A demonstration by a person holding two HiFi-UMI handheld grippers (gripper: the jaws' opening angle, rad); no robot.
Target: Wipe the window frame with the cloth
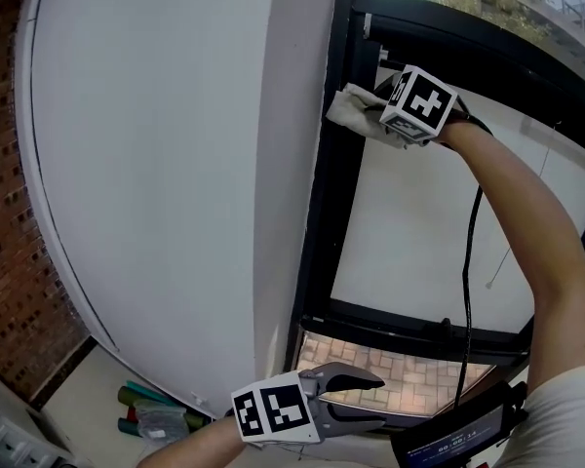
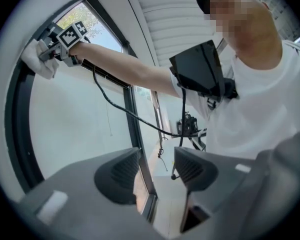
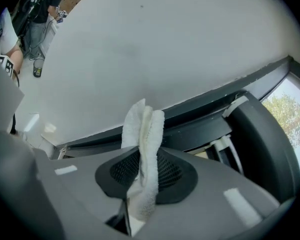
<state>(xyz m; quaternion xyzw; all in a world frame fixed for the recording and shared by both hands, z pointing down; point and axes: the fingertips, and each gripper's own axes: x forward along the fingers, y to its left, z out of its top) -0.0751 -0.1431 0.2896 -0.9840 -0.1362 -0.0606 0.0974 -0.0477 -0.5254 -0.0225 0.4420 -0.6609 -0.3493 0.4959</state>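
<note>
Cloth [image 1: 355,111]: white, bunched. It is clamped in the right gripper [image 3: 146,173] and pressed against the window frame [image 1: 336,198], high on the black vertical bar, just below the upper corner. In the right gripper view the jaws are clenched on the cloth. A folded lobe sticks up past the fingertips, and the rest hangs down between the pads.

Window frame: black metal, set beside a white wall [image 1: 175,164]. The cloth touches the bar on its pane side. The pane [image 1: 439,232] behind the right gripper looks matte white. A lower opening shows paved ground [image 1: 409,370] outside.

Right arm: bare and stretched up to the frame. A black cable [image 1: 468,261] hangs from the gripper down toward the torso.

Left gripper [image 1: 359,398]: low, at the bottom edge of the head view, well apart from the cloth. Its jaws are released and spread, with nothing between them. The left gripper view shows only frame bar and floor through the gap.

Periphery: brick wall [image 1: 5,222] at far left. Some green cylindrical items [image 1: 146,409] lie on the floor below; I cannot tell what they are.
</note>
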